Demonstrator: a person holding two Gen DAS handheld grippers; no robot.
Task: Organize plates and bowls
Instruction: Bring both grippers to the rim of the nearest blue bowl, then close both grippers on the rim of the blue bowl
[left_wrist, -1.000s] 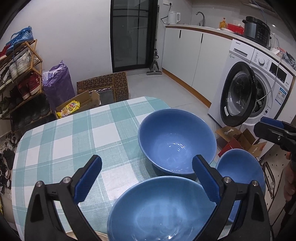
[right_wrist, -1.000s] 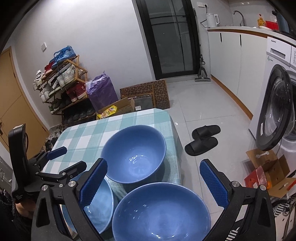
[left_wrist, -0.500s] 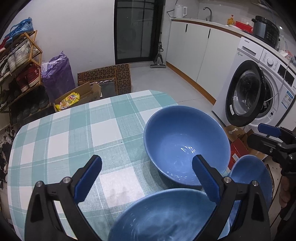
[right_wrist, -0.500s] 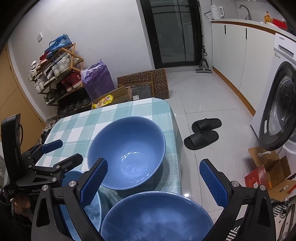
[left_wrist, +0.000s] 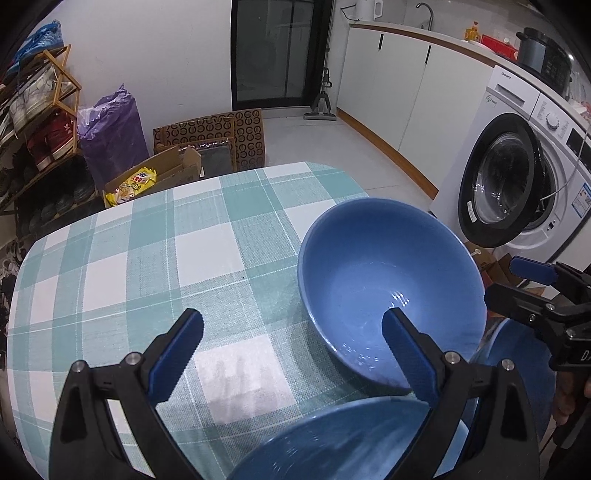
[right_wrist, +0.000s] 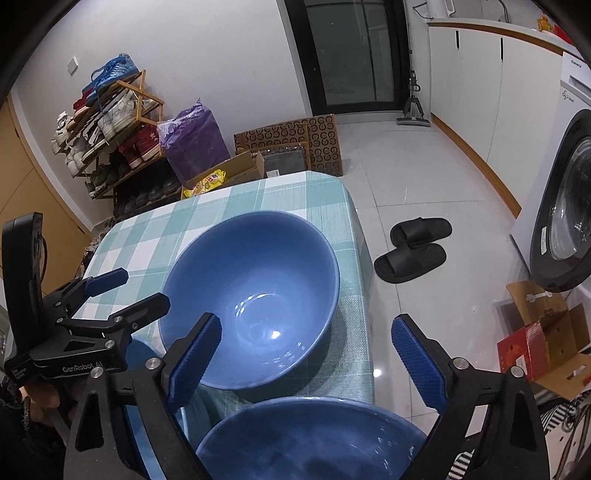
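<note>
1. Bowls: three blue bowls sit on the checked table (left_wrist: 155, 258), clustered at its right end, close enough that one could be nested into another.
2. Far bowl (right_wrist: 251, 299): upright, at about 12 o'clock from the right gripper (right_wrist: 306, 354); empty, with only glare on the glaze.
3. Near bowl (right_wrist: 310, 439): at 6 o'clock in the right wrist view, its rim just under the right gripper. It looks empty, though blur hides detail.
4. Third bowl (left_wrist: 288, 450): at 6 o'clock under the left gripper (left_wrist: 291, 354); blurred, nothing visible in it.
5. Right gripper: fingers spread wide, having just narrowed a little; nothing is between them and no pad touches a rim. Judgement: it is lined up over the near bowl's rim for a pick.
6. Left gripper: fingers spread wide, gripping nothing; it hangs over the cloth and the third bowl's rim, angled down.
7. Plates: none visible.
8. Risk: both near bowls sit by the table edge, so a push could tip them off.
</note>
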